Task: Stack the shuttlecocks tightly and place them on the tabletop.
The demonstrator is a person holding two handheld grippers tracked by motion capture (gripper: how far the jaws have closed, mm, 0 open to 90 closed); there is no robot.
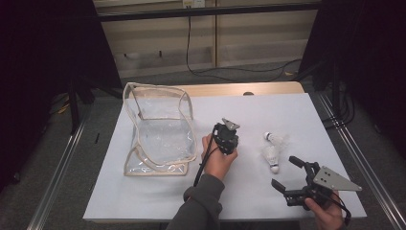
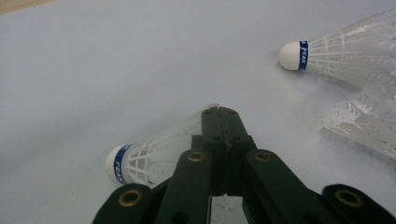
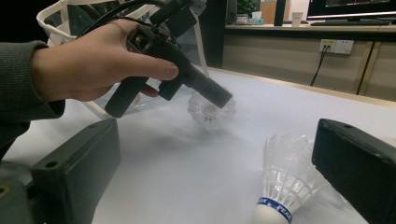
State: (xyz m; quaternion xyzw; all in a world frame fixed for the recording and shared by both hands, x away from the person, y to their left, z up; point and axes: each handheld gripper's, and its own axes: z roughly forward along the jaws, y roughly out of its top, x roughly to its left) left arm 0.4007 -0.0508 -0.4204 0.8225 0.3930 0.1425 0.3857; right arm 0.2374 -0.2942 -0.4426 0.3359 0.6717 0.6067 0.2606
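Pinching a shuttlecock [image 2: 154, 156] skirt, the left tool [image 2: 219, 112] hides it overhead; right tool [image 1: 286, 173] gapes.

White-topped table [image 1: 158, 201] with a wood edge at its far side stands on grey floor [image 1: 57, 158]. Beige panelled wall [image 1: 249, 38] behind, a black cable [image 1: 191, 57] hanging down it. Dark curtains [image 1: 43, 72] flank both sides.

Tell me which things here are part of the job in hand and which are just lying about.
In the job:
- left gripper, shut on the skirt rim of a shuttlecock
- two more shuttlecocks near the open right gripper
- likely the clear bag, standing open

Lying about:
- cable on the floor beyond the table
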